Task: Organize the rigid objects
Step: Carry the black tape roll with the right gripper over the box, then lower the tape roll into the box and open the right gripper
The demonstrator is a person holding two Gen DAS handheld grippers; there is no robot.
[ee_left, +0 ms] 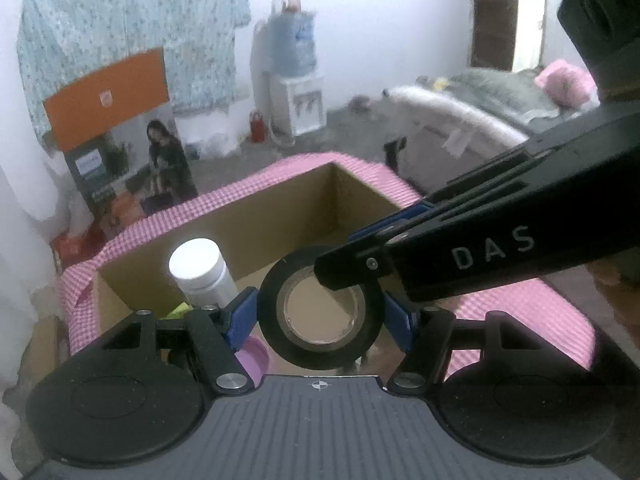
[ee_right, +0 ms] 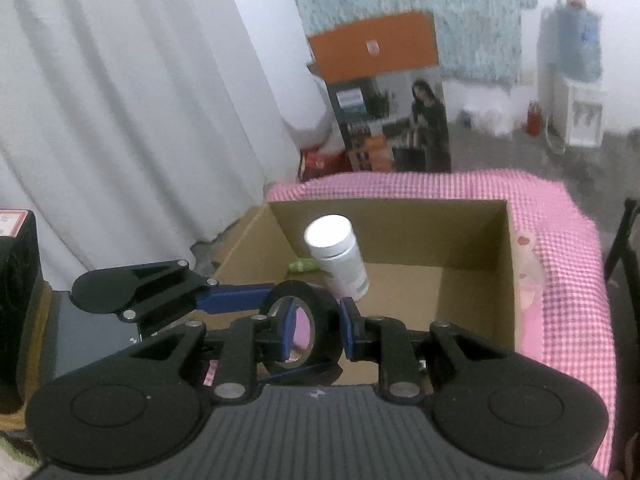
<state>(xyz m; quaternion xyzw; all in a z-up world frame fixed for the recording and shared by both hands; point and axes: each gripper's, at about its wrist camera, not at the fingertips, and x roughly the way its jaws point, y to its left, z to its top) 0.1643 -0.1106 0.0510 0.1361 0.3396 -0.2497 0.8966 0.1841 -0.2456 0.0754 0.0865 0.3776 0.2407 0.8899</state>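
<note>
The tape roll (ee_left: 320, 314) (ee_right: 306, 330), black with a tan core, hangs in the air over the near edge of an open box (ee_left: 256, 220) (ee_right: 472, 288), gripped from 2 sides at once.

The left gripper (ee_left: 320, 316) points forward and slightly down toward the box. Its 2 blue pads (ee_left: 240, 316) press on opposite outer edges of the roll, so that the roll faces the left camera flat-on and its hole shows as a full circle.

The right gripper (ee_right: 312, 330) (ee_left: 348, 268) comes in from the right, crossing the left gripper's line at a steep angle and sloping down to the roll. In the right view 1 pad (ee_right: 286, 334) sits inside the hole and the other (ee_right: 348, 328) against the outer rim, so it is clamped across the roll's wall. The left view shows only its black fingertip lying over the roll's top edge.

Inside the box a white bottle (ee_left: 202, 270) (ee_right: 338, 258) stands just beyond the roll, leaning a little. A small green object (ee_right: 304, 266) lies on the box floor beside the bottle. A pink object (ee_left: 252, 356) shows under the left gripper, mostly hidden. A pink checked cloth (ee_left: 520, 308) (ee_right: 560, 260) surrounds the box on its far and right sides.
</note>
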